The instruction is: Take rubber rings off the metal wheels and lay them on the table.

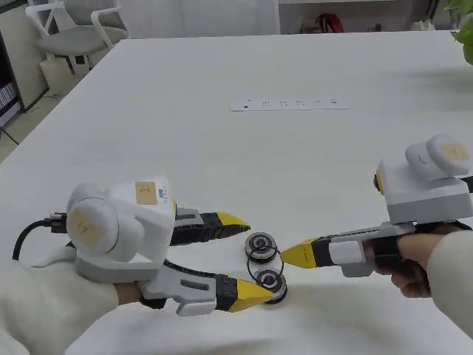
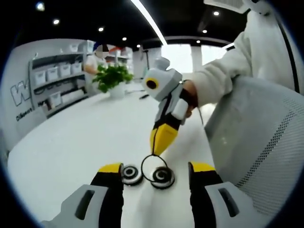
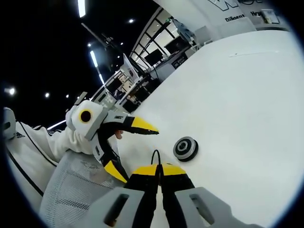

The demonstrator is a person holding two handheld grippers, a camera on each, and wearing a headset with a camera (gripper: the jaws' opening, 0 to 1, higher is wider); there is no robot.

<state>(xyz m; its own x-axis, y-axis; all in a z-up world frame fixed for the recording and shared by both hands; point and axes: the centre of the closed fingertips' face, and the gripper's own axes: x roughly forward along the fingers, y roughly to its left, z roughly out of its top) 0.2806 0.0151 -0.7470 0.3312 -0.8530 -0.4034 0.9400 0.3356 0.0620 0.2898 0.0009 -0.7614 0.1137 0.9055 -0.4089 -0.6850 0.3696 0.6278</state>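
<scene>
On the white table [image 1: 222,148], at about six o'clock in the head view, two metal wheels sit close together: the farther wheel [image 1: 261,245] and the nearer wheel [image 1: 270,281]. Your left gripper [image 1: 246,257] comes in from nine o'clock with its yellow-tipped jaws spread wide. One jaw lies beyond the farther wheel and the other lies on your side of the nearer wheel, so both wheels are between the tips. In the left gripper view the same pair shows at six o'clock, between the two open tips.

Your right gripper [image 1: 290,256] reaches in from three o'clock with its jaws pressed together, pinching a thin black rubber ring [image 2: 153,156]. From the pinch the ring hangs as a loop down to the nearer wheel; whether it is caught on that wheel you cannot tell. In the right gripper view the loop pokes out at twelve o'clock from the closed tips, and the farther wheel lies just beyond at about one o'clock.

For writing, a tan sticker [image 1: 146,192] sits on top of your left gripper's body, its print too small to read. A flat white strip [image 1: 288,104] with small dark marks lies well away at twelve o'clock, also unreadable. On the wall in the left gripper view, at nine o'clock, there is a large "W" [image 2: 19,92] above a smaller line beginning "Di".
</scene>
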